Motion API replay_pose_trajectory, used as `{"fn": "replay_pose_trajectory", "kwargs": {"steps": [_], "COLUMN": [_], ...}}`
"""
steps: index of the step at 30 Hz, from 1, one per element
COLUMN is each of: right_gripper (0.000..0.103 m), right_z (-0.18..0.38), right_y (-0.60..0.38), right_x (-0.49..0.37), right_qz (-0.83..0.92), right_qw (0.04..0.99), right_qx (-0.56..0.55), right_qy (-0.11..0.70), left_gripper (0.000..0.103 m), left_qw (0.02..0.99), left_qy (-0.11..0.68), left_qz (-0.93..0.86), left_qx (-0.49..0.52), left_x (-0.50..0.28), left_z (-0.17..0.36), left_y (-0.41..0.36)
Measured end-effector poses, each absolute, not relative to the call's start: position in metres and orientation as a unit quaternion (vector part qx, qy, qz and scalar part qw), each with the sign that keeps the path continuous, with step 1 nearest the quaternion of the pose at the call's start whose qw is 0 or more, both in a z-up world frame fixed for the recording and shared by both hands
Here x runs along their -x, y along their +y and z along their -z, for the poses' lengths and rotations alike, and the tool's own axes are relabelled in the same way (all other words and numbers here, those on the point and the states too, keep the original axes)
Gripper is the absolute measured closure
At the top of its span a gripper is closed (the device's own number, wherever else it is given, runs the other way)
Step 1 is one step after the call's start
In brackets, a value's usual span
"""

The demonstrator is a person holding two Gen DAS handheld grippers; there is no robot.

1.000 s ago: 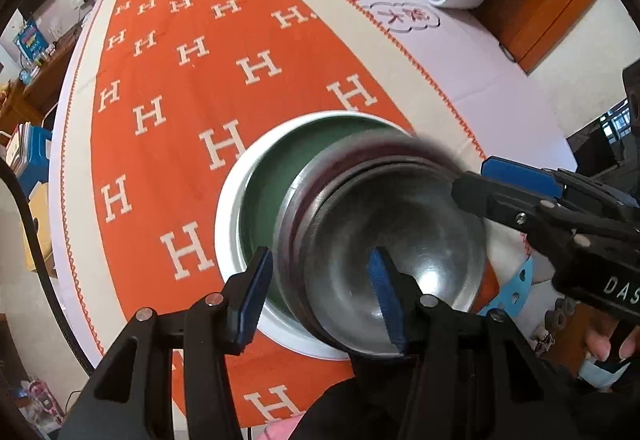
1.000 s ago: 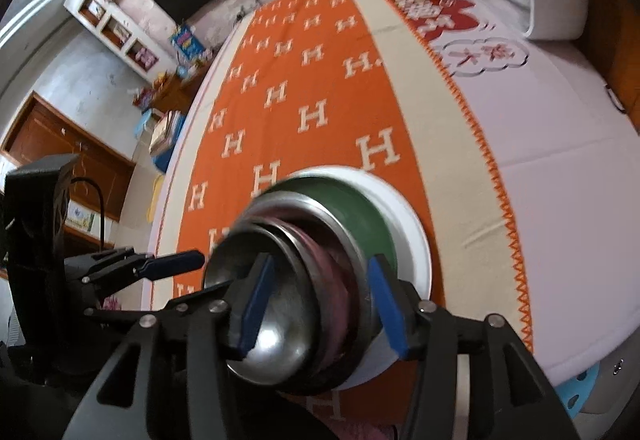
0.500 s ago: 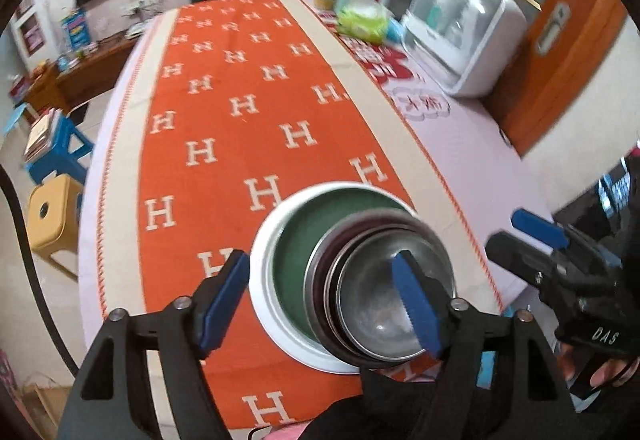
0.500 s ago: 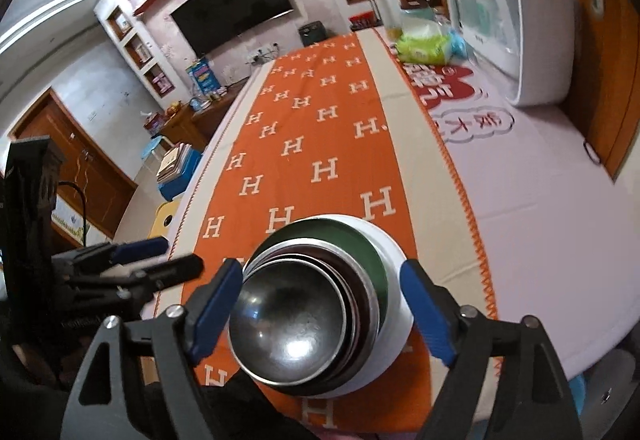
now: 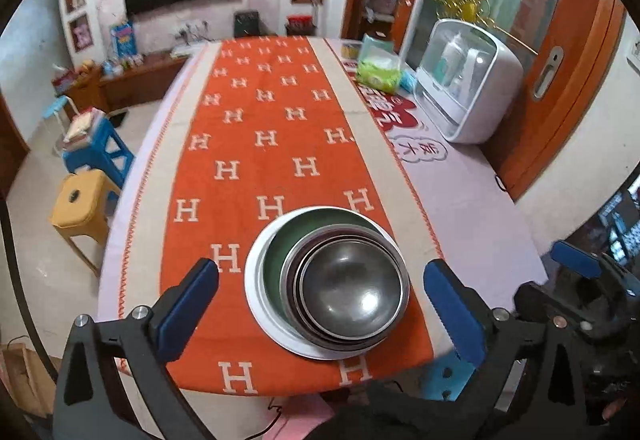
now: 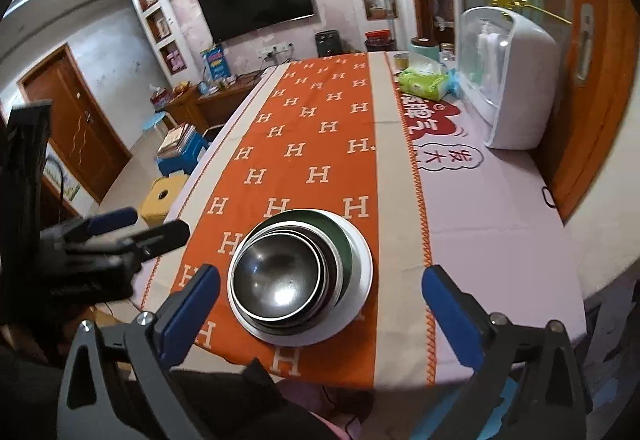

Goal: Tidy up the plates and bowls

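The nested stack sits near the table's near edge, on the orange H-patterned runner (image 5: 256, 144): a small shiny steel bowl (image 5: 352, 290) inside a dark maroon-rimmed metal bowl (image 5: 294, 272), inside a green-lined bowl (image 5: 276, 260), all on a round white plate (image 5: 256, 296), largest lowest so each cradles the next. The left gripper (image 5: 320, 292) and the right gripper (image 6: 320, 292) hang above it, jaws opening wide with nothing gripped (the stack merely shows between them). Stacking looks finished.
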State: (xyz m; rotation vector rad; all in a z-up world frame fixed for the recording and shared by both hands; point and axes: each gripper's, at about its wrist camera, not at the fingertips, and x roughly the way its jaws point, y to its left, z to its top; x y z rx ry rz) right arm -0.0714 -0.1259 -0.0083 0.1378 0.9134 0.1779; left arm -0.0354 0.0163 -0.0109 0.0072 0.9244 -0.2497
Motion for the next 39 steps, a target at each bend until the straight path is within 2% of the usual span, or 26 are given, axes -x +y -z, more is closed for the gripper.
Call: {"fn": "replay_pose_trajectory", "kwargs": {"steps": [6,11,22,39], "right_gripper": [0.0,0.0,0.0,0.0], "right_z": [0.003,0.013,0.018,0.018], "right_y": [-0.128,-0.126,-0.118,-0.111], "right_x": [0.1,0.108,0.112,0.11], "right_qz": [-0.032,-0.037,-0.052,-0.06], "right_qw": [0.911,0.905,0.91,0.911], "right_qx": [-0.048,-0.049,-0.056,-0.049], "right_qy": [0.408,0.422,0.407,0.405], "left_gripper": [0.001,0.001,0.001,0.001], "left_qw": [0.899,0.908,0.901,0.91], "left_qy": [0.431,0.416,0.432,0.414], "left_qz": [0.082,0.044,0.01,0.004], "left_qx": [0.0,-0.006,-0.025,-0.025], "left_x": [0.065,0.082,0.088,0.092], "left_z": [0.013,0.016,0.026,0.019], "left_y": [0.004,0.002,0.006,0.009]}}
